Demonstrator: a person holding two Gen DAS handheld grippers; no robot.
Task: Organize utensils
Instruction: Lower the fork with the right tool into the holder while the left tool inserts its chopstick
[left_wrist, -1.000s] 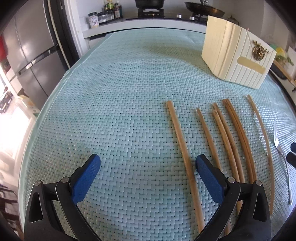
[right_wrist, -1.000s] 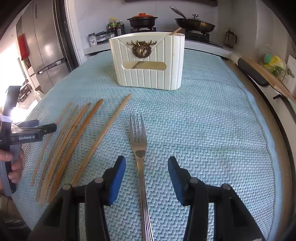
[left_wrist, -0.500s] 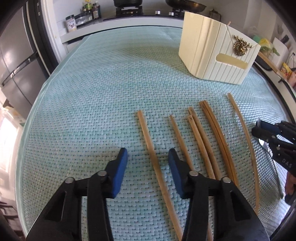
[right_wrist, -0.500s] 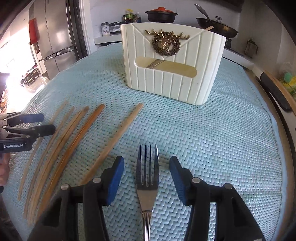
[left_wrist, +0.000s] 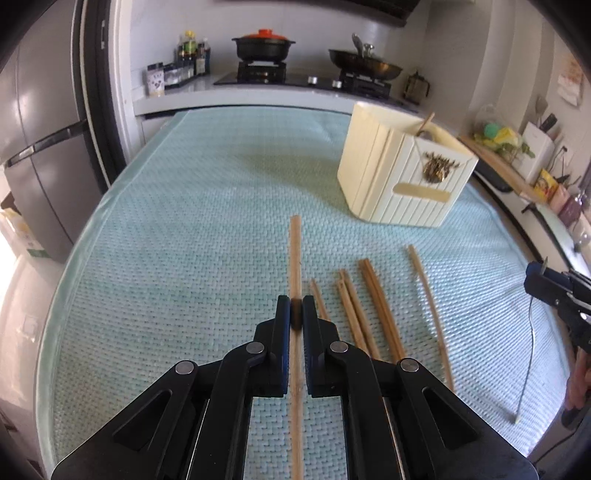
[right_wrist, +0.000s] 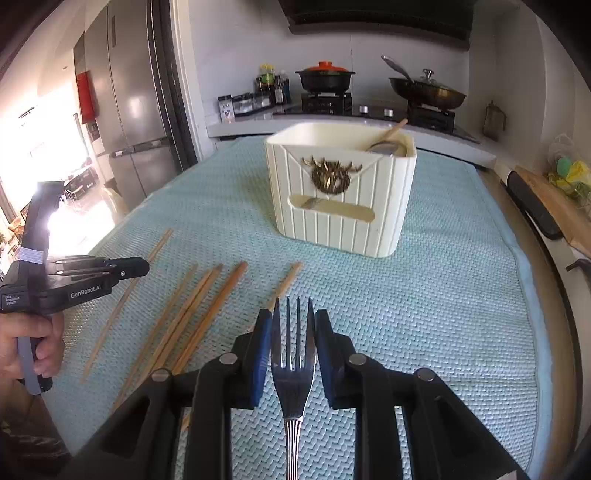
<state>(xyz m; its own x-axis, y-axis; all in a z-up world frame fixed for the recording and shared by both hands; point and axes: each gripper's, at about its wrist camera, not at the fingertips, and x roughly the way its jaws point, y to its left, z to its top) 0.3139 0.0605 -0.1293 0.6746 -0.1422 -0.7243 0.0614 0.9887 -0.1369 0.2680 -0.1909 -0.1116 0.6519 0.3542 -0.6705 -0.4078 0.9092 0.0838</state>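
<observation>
A cream ribbed utensil holder (right_wrist: 341, 195) with a brass stag emblem stood upright on the desk (right_wrist: 461, 314), which was covered by a pale green woven mat. A wooden handle leaned out of its far right corner beside what looked like a metal utensil head, though the blur made that uncertain; something metallic also showed through the slot in its front wall.

The left tool (left_wrist: 296, 306) pointed down at a slant, its blue pads closed on a single chopstick (left_wrist: 295, 251) that ran straight forward between them, its far end raised above the mat; the jaws had just been closing. The remaining chopsticks (left_wrist: 369, 306) lay loose on the mat just to its right, short of the holder.

The right tool (right_wrist: 293, 332) also tilted downward, its jaws narrowed onto the fork (right_wrist: 293, 369), pads against the sides of the head, tines pointing toward the holder; these jaws had likewise been closing. In the right wrist view a hand (right_wrist: 33, 343) gripped the left tool's handle at the left edge.
</observation>
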